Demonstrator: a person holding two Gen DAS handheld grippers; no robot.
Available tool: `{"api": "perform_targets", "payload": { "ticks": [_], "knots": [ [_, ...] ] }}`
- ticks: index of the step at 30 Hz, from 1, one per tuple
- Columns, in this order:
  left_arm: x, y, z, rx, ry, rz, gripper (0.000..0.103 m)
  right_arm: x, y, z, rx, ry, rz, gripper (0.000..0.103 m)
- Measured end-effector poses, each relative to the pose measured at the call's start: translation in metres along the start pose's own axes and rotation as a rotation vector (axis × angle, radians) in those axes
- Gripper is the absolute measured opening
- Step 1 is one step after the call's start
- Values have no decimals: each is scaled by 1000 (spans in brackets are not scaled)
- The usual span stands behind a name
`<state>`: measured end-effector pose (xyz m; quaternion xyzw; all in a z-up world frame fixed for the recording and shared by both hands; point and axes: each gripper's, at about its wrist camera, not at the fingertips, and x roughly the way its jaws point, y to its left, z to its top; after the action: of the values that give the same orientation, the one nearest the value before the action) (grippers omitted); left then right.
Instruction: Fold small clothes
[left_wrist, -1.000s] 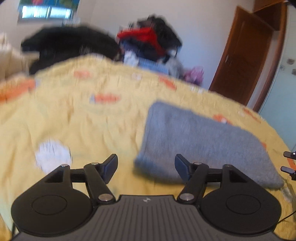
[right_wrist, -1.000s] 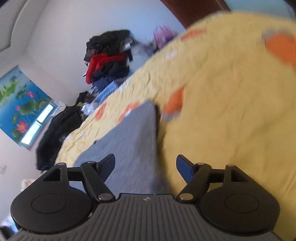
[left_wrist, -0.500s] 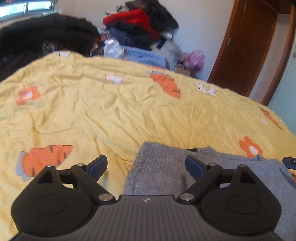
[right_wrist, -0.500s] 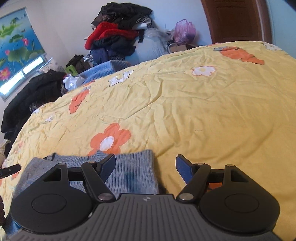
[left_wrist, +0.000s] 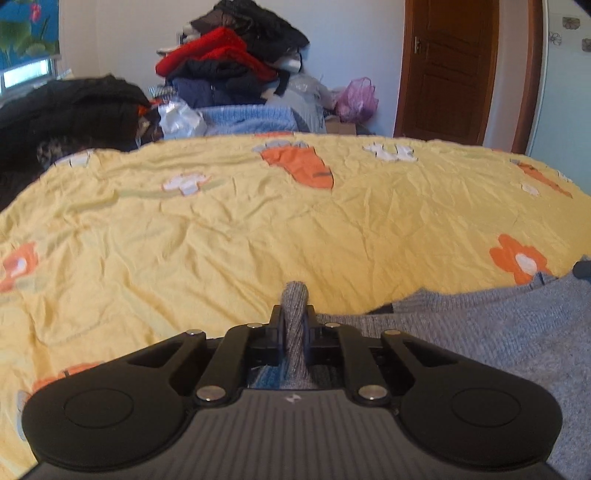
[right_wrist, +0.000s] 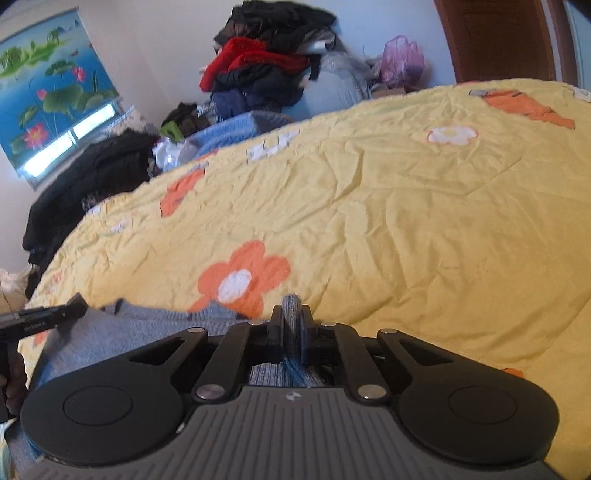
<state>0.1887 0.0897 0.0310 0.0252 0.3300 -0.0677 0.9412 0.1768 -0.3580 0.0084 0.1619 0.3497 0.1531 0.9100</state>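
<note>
Left wrist view: my left gripper (left_wrist: 294, 325) pinches the grey knit garment (left_wrist: 480, 321); my right gripper (right_wrist: 291, 325) clamps its other edge on the yellow bedspread (right_wrist: 406, 221).

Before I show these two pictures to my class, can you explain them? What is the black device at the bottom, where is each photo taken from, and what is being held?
There is no robot: a person holds a two-finger gripper in each hand, each with its own camera looking along the fingers. One picture is from the left gripper, the other from the right gripper. Both have just closed and pinch folds of a grey knitted garment lying on a yellow flowered bedcover. Piled clothes sit behind the bed.
</note>
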Motion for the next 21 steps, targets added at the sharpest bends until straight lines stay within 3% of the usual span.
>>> {"api": "perform_targets", "payload": {
  "ticks": [3, 7, 10, 13, 15, 18, 20, 21],
  "knots": [
    [3, 3, 7, -12, -13, 19, 9, -13, -7, 7, 41, -81, -4, 15],
    [27, -1, -5, 30, 33, 92, 9, 7, -19, -1, 73, -32, -55, 15],
    [20, -8, -6, 71, 8, 108, 12, 10, -17, -7, 76, -39, -68, 16],
    [-2, -14, -4, 100, -10, 168, 13, -1, -3, -4, 61, -29, -138, 48],
    [-26, -21, -3, 98, -45, 199, 13, -24, 17, -5, -5, -101, -174, 52],
    [-55, -38, -6, 63, -100, 108, 27, -52, 50, -11, -63, -184, -102, 68],
    [-54, -54, -9, 54, -84, 73, 48, -47, 69, -18, -88, -161, -65, 75],
    [-46, -63, -12, 51, -68, 71, 65, -40, 76, -22, -104, -134, -63, 75]
  ]
}}
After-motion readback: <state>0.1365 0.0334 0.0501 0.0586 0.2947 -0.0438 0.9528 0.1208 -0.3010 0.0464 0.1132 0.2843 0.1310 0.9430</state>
